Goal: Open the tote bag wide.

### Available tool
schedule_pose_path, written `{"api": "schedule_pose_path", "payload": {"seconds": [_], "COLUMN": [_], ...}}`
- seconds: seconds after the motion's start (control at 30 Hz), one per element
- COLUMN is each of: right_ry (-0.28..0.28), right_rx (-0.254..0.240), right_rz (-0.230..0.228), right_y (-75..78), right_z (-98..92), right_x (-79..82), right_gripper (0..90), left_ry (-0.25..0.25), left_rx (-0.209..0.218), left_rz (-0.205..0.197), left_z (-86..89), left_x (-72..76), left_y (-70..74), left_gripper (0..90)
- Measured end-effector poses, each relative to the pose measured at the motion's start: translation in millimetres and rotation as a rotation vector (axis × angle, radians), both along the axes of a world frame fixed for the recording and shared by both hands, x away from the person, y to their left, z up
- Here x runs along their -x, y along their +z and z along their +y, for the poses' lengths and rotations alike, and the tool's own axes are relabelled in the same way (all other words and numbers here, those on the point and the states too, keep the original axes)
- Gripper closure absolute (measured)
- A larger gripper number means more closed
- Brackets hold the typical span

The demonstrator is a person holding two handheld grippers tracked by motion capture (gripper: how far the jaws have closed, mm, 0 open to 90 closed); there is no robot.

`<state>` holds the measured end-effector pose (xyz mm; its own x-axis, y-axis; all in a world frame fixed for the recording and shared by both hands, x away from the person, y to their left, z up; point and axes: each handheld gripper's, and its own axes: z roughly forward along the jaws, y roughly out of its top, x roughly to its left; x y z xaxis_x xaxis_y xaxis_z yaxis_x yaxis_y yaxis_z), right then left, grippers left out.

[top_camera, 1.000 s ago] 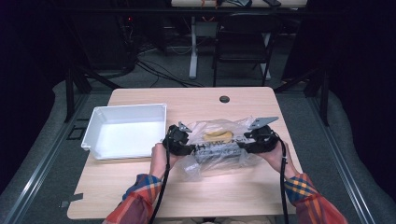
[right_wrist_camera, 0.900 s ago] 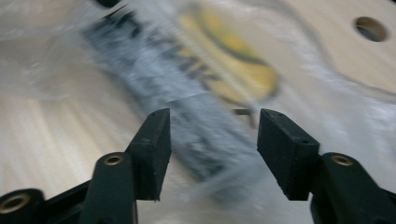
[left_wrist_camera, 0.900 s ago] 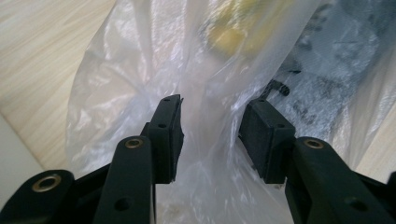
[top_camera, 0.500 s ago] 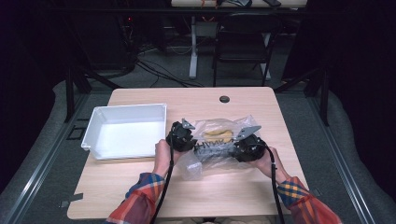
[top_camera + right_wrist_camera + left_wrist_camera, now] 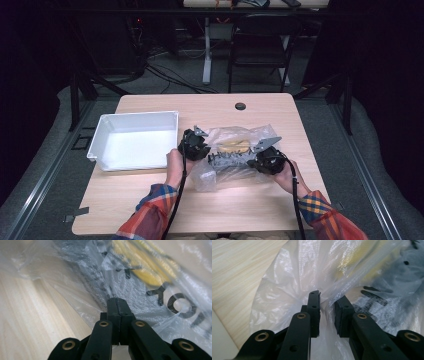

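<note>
Two grippers meet over one clear plastic bag [image 5: 235, 155] on the wooden table [image 5: 150, 210]. Farthest left stands a white tray [image 5: 134, 142], its near right corner just beside the left gripper [image 5: 200, 149] and the hand that holds it. That tray wall is the nearest obstacle on this side. A small dark round hole [image 5: 240, 106] sits near the table's far edge, well apart from the work.

The left gripper grips the bag's left end. In the left gripper view its jaws have just been closing and stand narrow, a bunched fold of film between the pads [image 5: 314, 312]; whether both pads press on it I cannot tell for sure, as a slim gap shows beside the right pad.

The bag lies crumpled just right of the table's middle, its long axis running left to right between the two grippers. Black print and something yellow [image 5: 235, 146] show through the film.

At the bag's right end the right gripper [image 5: 260, 161] has its jaws closed tight together, having just been closing, with a thin edge of film pinched at the tips [image 5: 117, 302].

Bare wood lies in front of the bag toward the person, behind it toward the far edge, and right of the right hand up to the table's right edge.
</note>
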<state>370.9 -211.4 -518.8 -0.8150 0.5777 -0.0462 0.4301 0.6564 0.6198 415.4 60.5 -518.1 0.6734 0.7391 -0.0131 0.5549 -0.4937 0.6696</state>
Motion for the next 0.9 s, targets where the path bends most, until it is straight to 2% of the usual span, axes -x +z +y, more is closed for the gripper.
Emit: {"api": "schedule_pose_path", "payload": {"seconds": [0.17, 0.37, 0.53, 0.57, 0.77, 0.83, 0.87, 0.9], "right_ry": [0.023, 0.067, 0.095, 0.107, 0.193, 0.198, 0.216, 0.212], "right_rx": [-0.013, 0.02, 0.021, 0.034, 0.06, 0.069, 0.082, 0.082], "right_rz": [0.032, 0.09, 0.144, 0.151, 0.22, 0.231, 0.254, 0.251], "right_y": [-1.2, -10.9, -19.2, -19.8, -25.1, -26.6, -26.7, -28.1], "right_z": [-4.6, -11.3, -15.2, -15.8, -20.0, -22.8, -26.3, -27.9], "right_x": [10.8, 24.1, 30.5, 31.0, 35.2, 36.3, 35.0, 35.5], "right_gripper": [90.0, 90.0, 90.0, 90.0, 90.0, 90.0, 90.0, 90.0], "left_ry": [0.018, 0.043, 0.064, 0.069, 0.094, 0.096, 0.101, 0.098], "left_rx": [0.001, 0.0, -0.003, -0.002, -0.026, -0.035, -0.043, -0.048], "left_rz": [-0.004, 0.004, 0.015, 0.017, 0.023, 0.036, 0.037, 0.044], "left_z": [2.7, 4.0, 5.6, 5.9, 7.8, 8.0, 7.4, 6.5], "left_x": [-1.3, -3.8, -7.1, -7.8, -11.8, -13.9, -14.7, -15.4], "left_y": [1.7, 0.3, -2.1, -2.6, -5.7, -8.1, -9.7, -11.3], "left_gripper": [77.7, 77.8, 77.7, 77.7, 77.6, 77.4, 77.3, 77.1]}}
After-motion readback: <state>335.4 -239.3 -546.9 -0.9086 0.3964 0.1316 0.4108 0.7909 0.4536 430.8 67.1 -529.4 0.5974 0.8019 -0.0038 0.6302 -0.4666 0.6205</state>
